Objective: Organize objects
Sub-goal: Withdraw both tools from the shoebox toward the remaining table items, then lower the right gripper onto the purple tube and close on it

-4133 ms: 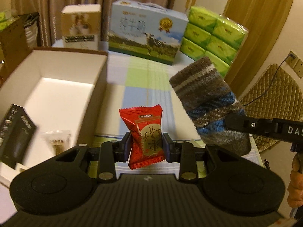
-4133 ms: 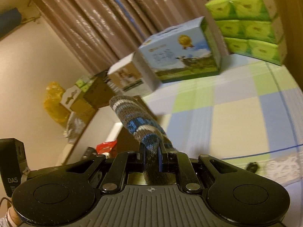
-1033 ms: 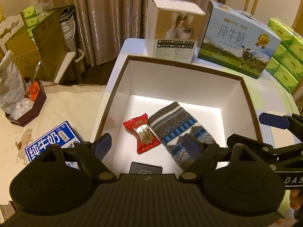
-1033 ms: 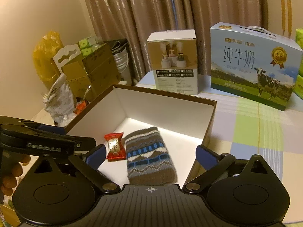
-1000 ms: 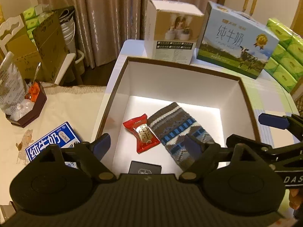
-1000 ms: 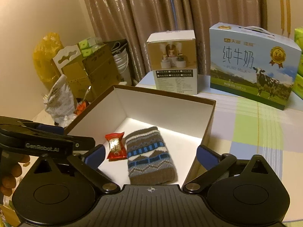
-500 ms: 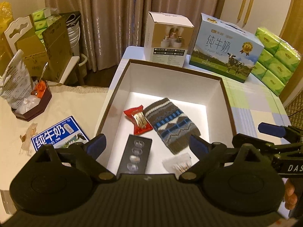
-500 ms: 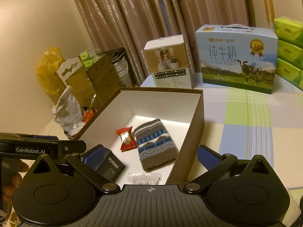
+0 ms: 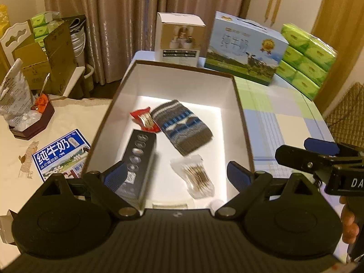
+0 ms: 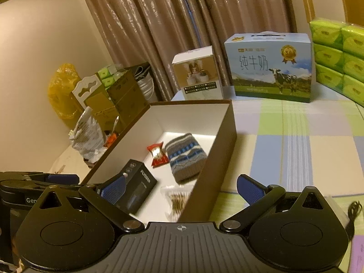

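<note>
Seen from the left wrist camera, the left gripper (image 9: 176, 174) sits nearest, at 6 o'clock, its jaws spread wide and holding nothing. The right gripper (image 10: 180, 190) is likewise spread wide and empty; from the left camera it shows at 3 o'clock, beside the box's right wall.

Just beyond the fingers lies an open white box (image 9: 241, 111) with a brown rim. Inside, nearest, a clear packet of cotton swabs (image 9: 195, 177) lies at 5 o'clock and a long black carton (image 9: 139, 159) at 7 o'clock. Farther in, at the centre, a striped knitted sock (image 9: 182, 129) rests flat with a red candy wrapper (image 9: 145, 121) touching its left side at 11 o'clock. Past the box, at 12 and 1 o'clock, stand a small white carton (image 9: 179, 38) and a milk case (image 9: 244, 50).

Four seconds earlier the left gripper clamped the candy and the right one the sock, both in the air over the table; now both items lie in the box and the grippers have drawn back above it.

The placing step looks finished. The next move probably calls for finding any remaining loose item, though none is clearly visible on the checked tablecloth (image 10: 295, 136).
</note>
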Tool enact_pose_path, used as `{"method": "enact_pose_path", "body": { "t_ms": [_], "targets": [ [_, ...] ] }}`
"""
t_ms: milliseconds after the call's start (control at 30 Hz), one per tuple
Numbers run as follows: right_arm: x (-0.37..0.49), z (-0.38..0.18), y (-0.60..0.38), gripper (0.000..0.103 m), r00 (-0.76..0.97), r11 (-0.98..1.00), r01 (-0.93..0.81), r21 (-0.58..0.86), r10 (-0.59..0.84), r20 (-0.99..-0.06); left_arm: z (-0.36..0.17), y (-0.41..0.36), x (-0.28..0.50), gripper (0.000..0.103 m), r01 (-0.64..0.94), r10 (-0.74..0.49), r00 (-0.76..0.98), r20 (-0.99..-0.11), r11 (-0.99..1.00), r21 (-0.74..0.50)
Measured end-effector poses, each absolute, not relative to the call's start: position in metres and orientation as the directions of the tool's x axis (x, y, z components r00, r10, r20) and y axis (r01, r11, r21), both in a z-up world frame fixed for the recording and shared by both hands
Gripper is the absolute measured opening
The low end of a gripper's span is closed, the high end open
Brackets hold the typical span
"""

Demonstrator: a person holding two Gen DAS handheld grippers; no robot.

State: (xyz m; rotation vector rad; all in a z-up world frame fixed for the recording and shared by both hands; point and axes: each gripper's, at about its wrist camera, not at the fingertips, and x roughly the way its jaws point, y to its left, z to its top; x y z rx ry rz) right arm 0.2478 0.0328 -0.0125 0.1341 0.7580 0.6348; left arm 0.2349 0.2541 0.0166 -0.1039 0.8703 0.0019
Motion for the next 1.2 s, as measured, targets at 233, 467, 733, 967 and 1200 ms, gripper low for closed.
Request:
{"method": "enact_pose_path", "body": {
  "t_ms": [233,467,733,967,1200],
  "targets": [
    [0.224,-0.013,0.009,0.101,0.549,0.82,-0.472,0.324,0.561,-0.619,0.016,0.234,0.208,0.092,-0.007,-0.069,0.638,-0.767,0.995,-0.096],
    [0.202,-0.014,-0.023,0.101,0.549,0.831,-0.456,0.317,0.544,-0.635,0.009,0.203,0.188,0.092,0.04,-0.101,0.615,-0.782,0.994,-0.097],
    [0.186,-0.019,-0.059,0.101,0.533,0.841,-0.437,0.319,0.527,-0.661,-0.001,0.166,0.173,0.092,0.067,-0.116,0.585,-0.803,0.993,-0.094],
    [0.176,-0.024,-0.096,0.101,0.526,0.86,-0.398,0.321,0.5,-0.688,-0.005,0.134,0.166,0.092,0.089,-0.136,0.57,-0.81,0.991,-0.103],
    [0.174,-0.03,-0.136,0.101,0.536,0.892,-0.333,0.307,0.447,-0.716,-0.015,0.096,0.167,0.092,0.136,-0.169,0.544,-0.822,0.984,-0.113]
  ]
}}
